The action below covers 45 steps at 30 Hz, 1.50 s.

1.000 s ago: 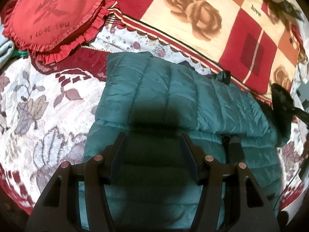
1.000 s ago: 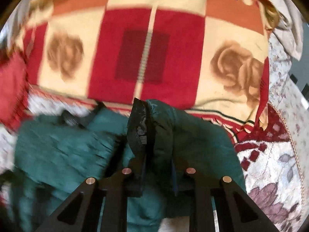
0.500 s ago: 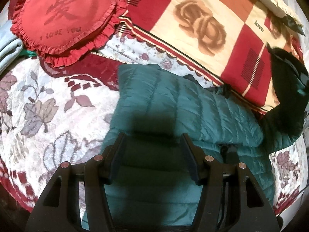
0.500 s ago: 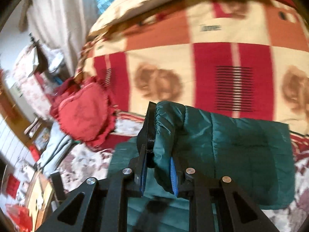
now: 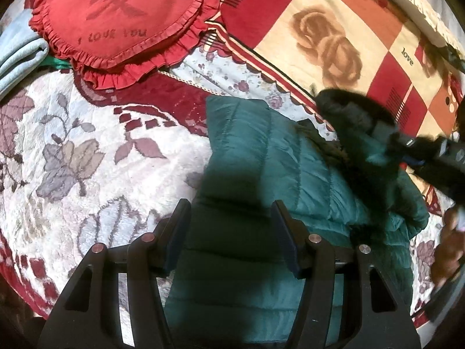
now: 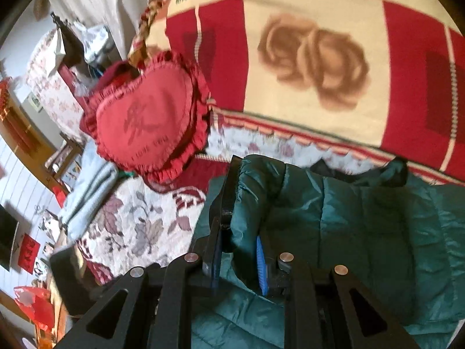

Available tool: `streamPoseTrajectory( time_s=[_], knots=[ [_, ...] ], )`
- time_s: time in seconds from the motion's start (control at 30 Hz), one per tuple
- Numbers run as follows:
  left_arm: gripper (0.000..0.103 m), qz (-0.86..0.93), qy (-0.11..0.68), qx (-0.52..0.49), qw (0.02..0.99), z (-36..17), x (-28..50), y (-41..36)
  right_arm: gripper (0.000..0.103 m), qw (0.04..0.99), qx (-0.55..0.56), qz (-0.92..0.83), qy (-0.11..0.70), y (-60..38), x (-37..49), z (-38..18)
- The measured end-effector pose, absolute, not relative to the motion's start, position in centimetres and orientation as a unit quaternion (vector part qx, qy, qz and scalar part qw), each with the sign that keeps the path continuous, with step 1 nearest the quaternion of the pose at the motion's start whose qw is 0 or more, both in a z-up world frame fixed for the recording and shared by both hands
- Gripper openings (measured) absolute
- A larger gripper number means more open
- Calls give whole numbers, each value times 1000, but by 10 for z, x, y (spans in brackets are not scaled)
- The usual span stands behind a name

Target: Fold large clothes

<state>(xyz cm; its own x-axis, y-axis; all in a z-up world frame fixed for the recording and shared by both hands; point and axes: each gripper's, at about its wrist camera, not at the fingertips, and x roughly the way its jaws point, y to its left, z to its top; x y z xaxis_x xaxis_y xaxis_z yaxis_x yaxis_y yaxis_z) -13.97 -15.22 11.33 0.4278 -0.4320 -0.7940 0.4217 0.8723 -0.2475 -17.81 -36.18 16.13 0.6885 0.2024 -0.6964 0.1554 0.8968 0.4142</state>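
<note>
A teal quilted puffer jacket (image 5: 255,174) lies on the floral bedspread. My left gripper (image 5: 231,212) is open and empty, low over the jacket's near part. My right gripper (image 6: 238,232) is shut on the jacket's sleeve cuff (image 6: 250,192) and holds it over the jacket body (image 6: 377,232). In the left wrist view the right gripper (image 5: 436,157) shows at the far right, carrying the dark, blurred sleeve (image 5: 357,116) across the jacket.
A red heart-shaped pillow (image 5: 116,20) lies at the back left, also in the right wrist view (image 6: 145,122). A red and cream rose blanket (image 5: 334,37) lies behind the jacket. A light blue folded cloth (image 5: 17,58) sits at the left edge.
My right gripper has swung the sleeve leftward, from beside the jacket's right end to over its body. My left gripper has drifted left, so the jacket sits further right in its view.
</note>
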Motion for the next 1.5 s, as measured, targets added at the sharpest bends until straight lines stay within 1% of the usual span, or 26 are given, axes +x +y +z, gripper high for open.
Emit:
streamPoseTrajectory(
  time_s=[0.17,0.2,0.23,0.27,0.3,0.33,0.37,0.5,0.63,0.67,0.7,0.73,0.77,0.9,1.1,1.2,1.23,1.3,1.33,1.5],
  knots=[
    [57,-253,472,-1,844,110,-140,-153,19,883,197,5,425,-347,-164,130],
    [57,-253,473,0,844,110,-140,-153,20,883,189,3,429,-345,-163,126],
    [57,-253,474,1,843,109,-140,-154,24,882,180,2,435,-342,-162,121],
    [57,-253,475,0,843,109,-140,-154,42,881,176,4,440,-339,-162,116],
    [57,-255,475,-1,842,109,-141,-155,70,880,177,9,441,-339,-164,113],
    [57,-256,475,-2,842,110,-141,-155,81,880,180,14,438,-337,-166,113],
    [57,-257,475,-5,842,111,-142,-154,85,882,181,17,434,-336,-169,114],
    [57,-270,478,-24,836,118,-142,-154,85,894,167,13,415,-333,-187,134],
    [57,-290,460,-32,839,135,-146,-163,85,905,191,-1,380,-351,-225,157],
    [58,-297,457,-33,838,139,-147,-168,85,905,201,-8,375,-363,-237,160],
    [62,-307,456,-33,835,142,-147,-174,85,905,206,-12,373,-370,-244,162],
    [71,-316,457,-35,831,143,-147,-181,85,904,213,-19,371,-381,-255,163],
    [72,-319,458,-39,829,144,-146,-185,85,903,217,-26,369,-390,-267,165],
    [72,-329,466,-52,819,144,-139,-212,85,906,216,-55,359,-417,-306,170],
    [72,-303,497,-13,813,122,-125,-252,85,904,236,-92,344,-456,-365,174],
    [72,-309,501,-15,808,113,-127,-262,85,902,243,-109,339,-470,-387,173],
    [71,-314,496,-17,809,112,-129,-265,85,901,245,-118,337,-475,-393,171],
    [40,-320,493,-5,809,111,-131,-273,85,896,254,-135,339,-486,-402,167],
    [20,-316,494,12,810,113,-132,-278,85,891,262,-145,341,-492,-405,164],
    [17,-343,442,5,829,151,-133,-268,85,878,276,-177,349,-508,-408,153]
  ],
)
